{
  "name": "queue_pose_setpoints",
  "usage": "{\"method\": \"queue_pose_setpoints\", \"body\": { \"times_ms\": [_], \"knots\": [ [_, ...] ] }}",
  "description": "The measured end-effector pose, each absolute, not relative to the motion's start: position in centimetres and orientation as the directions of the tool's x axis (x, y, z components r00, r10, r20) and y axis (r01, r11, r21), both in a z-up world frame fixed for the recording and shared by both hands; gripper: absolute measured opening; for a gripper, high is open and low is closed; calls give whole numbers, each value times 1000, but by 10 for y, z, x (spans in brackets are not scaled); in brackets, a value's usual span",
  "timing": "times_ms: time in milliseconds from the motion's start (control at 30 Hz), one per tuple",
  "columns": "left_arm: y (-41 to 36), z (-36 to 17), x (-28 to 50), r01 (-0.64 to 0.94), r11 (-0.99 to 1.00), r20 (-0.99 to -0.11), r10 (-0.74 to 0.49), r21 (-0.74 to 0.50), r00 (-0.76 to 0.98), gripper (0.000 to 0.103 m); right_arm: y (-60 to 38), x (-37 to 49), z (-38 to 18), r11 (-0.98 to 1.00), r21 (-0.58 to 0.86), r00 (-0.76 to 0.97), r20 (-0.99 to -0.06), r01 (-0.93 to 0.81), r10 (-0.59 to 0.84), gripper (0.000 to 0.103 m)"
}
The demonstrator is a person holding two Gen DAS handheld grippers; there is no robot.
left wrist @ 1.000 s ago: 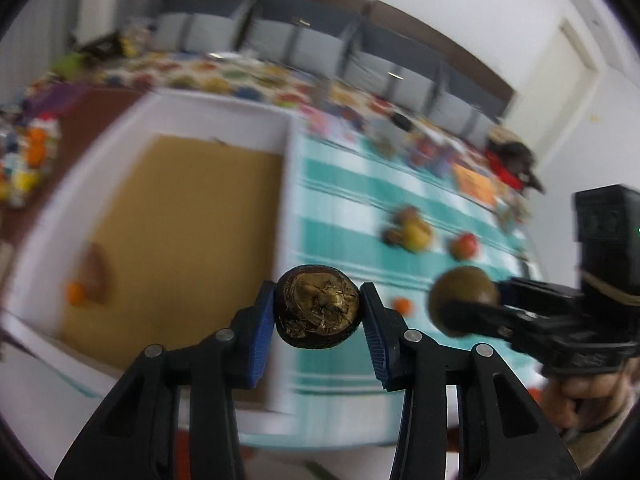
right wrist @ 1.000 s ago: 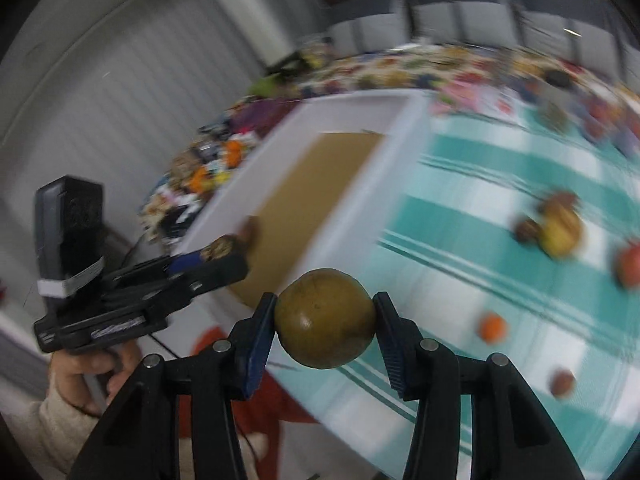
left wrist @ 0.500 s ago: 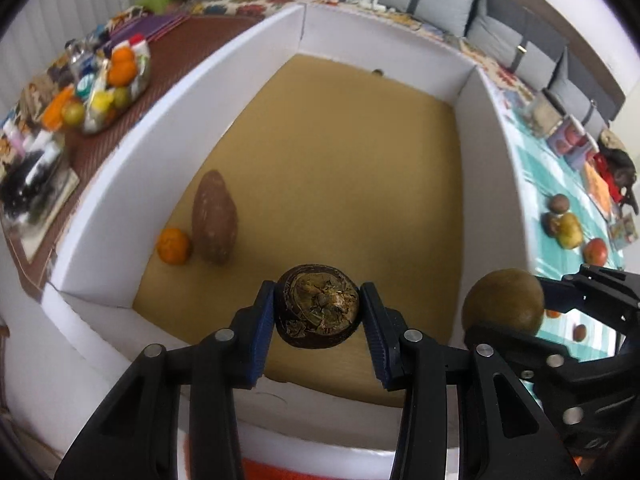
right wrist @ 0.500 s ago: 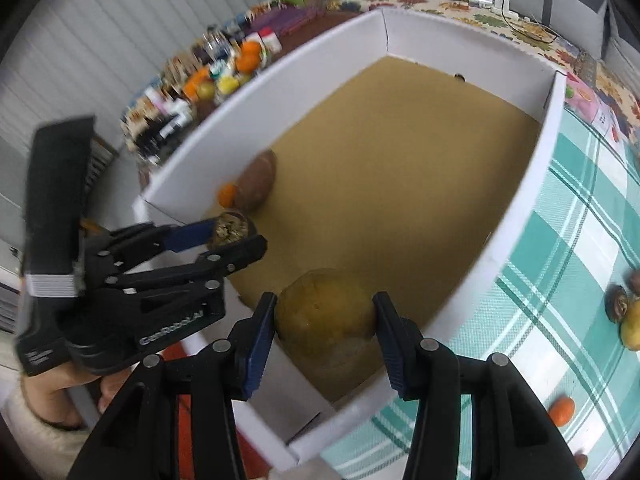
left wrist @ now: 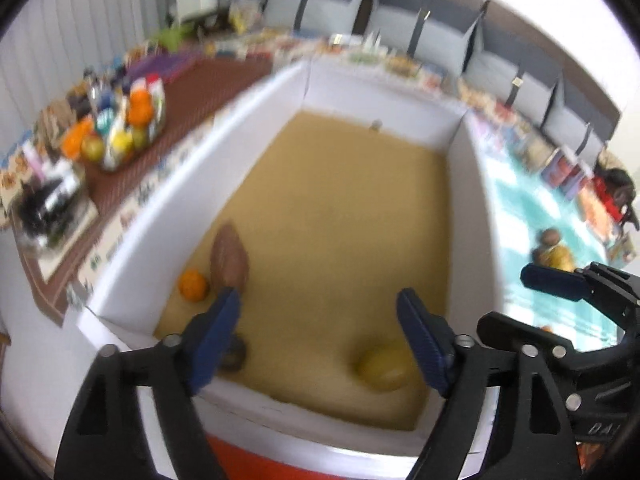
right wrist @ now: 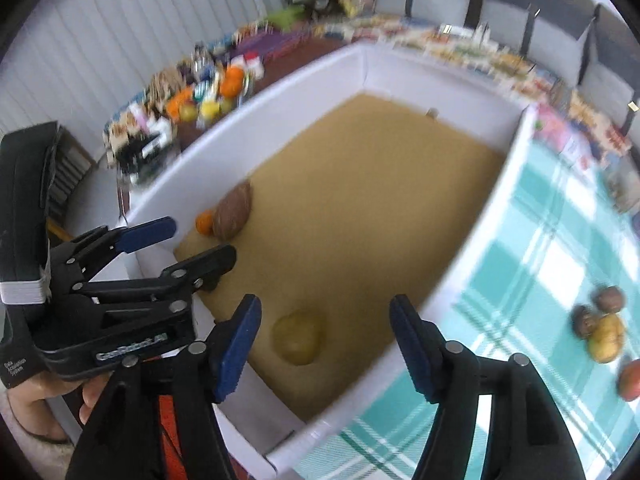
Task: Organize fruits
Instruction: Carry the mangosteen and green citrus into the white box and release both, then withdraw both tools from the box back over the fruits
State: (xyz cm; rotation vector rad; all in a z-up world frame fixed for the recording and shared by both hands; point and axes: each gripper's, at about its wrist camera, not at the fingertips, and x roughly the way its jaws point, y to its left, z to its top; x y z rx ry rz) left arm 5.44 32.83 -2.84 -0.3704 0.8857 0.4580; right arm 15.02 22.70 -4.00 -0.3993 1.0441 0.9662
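Note:
Both grippers hang over the near end of a white box [left wrist: 476, 216] with a tan floor. My left gripper [left wrist: 318, 332] is opening, nothing between its blue pads; the dark round fruit [left wrist: 236, 354] lies on the box floor just behind its left finger. My right gripper [right wrist: 324, 344] is opening too, and the round green-yellow fruit [right wrist: 298, 336] lies free on the floor below it, also the yellow fruit [left wrist: 382, 366] in the left wrist view. A brown oval fruit [left wrist: 229, 256] and a small orange [left wrist: 193, 285] rest by the left wall.
More fruits [right wrist: 600, 328] lie on the teal checked cloth [right wrist: 532, 280] right of the box, with a red one [right wrist: 630, 378] nearer. A tray of bottles and fruit [left wrist: 116, 136] stands on the brown mat to the left. Grey cushions line the back wall.
Both grippers opened and let go of their fruits, which now lie on the box floor. Both hands moved down toward the box's near end.

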Motion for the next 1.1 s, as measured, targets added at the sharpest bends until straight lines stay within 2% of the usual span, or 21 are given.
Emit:
{"method": "queue_pose_setpoints", "body": {
  "times_ms": [100,200,367,500,600,767,1100],
  "knots": [
    [294,3,52,-464,874,-739,218,-142,637,88,191,148,-5,566,133,240,-810,-814,536,84],
    [249,19,50,-371,908,-683,147,-194,716,91,141,143,21,603,98,339,-751,-791,567,89],
    [173,0,64,-222,944,-669,1,-245,743,91,41,136,25,720,34,505,-689,-694,520,94],
    [119,-45,80,-151,961,-716,-62,-230,695,91,-41,131,-5,823,10,596,-685,-568,419,94],
    [83,-79,90,-112,978,-746,-59,-178,663,91,-96,130,-40,888,-16,634,-706,-460,316,94],
    [50,-104,98,-75,992,-763,-29,-101,646,91,-159,124,-86,939,-14,657,-719,-343,229,94],
    [25,-130,109,-62,998,-778,22,-22,628,91,-188,120,-125,954,-16,669,-717,-299,197,94]
  ]
}}
